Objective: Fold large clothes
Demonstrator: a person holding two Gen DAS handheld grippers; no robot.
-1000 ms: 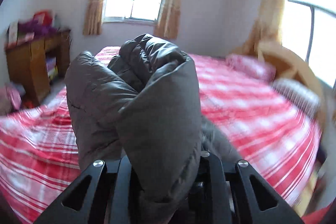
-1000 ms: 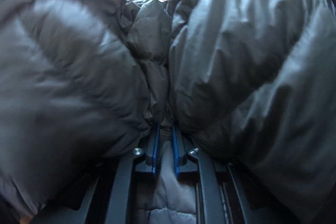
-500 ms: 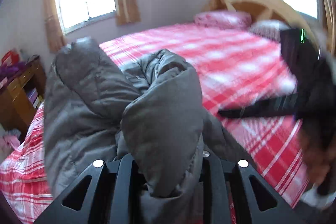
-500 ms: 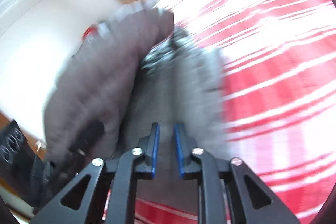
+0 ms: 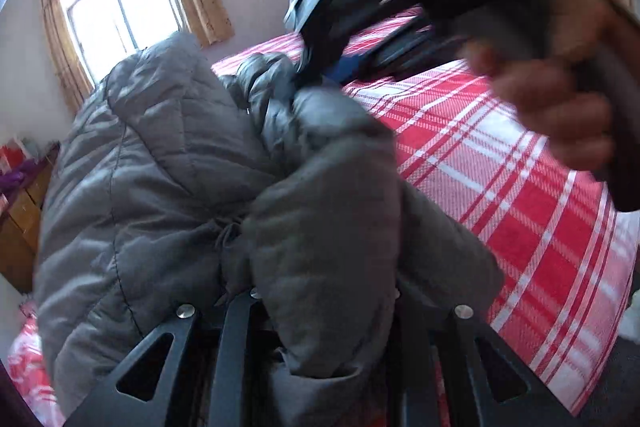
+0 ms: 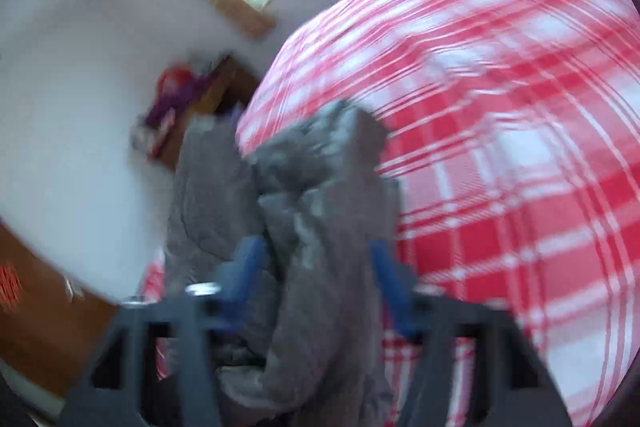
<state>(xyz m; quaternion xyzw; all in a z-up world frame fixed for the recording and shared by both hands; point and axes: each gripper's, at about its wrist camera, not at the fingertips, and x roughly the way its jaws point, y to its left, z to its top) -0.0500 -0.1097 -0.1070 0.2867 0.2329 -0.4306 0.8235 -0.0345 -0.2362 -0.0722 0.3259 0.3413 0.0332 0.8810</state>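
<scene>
Grey puffy jacket (image 5: 180, 187) held up over the red plaid bed (image 5: 520, 211). Left gripper (image 5: 324, 291) clamped on a thick fold. Right gripper (image 6: 316, 255), gripped by a hand (image 5: 560, 95), has just been closing, jacket cloth between its blue fingers (image 6: 248, 267). Window (image 5: 116, 15) behind.

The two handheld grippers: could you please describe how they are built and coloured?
The left gripper has black angular fingers with triangular cut-outs and round silver screws. The right gripper has the same dark frame with cut-outs, but blue pads line its fingers. In the left wrist view its black body is gripped by a bare hand; no sleeve shows.
</scene>
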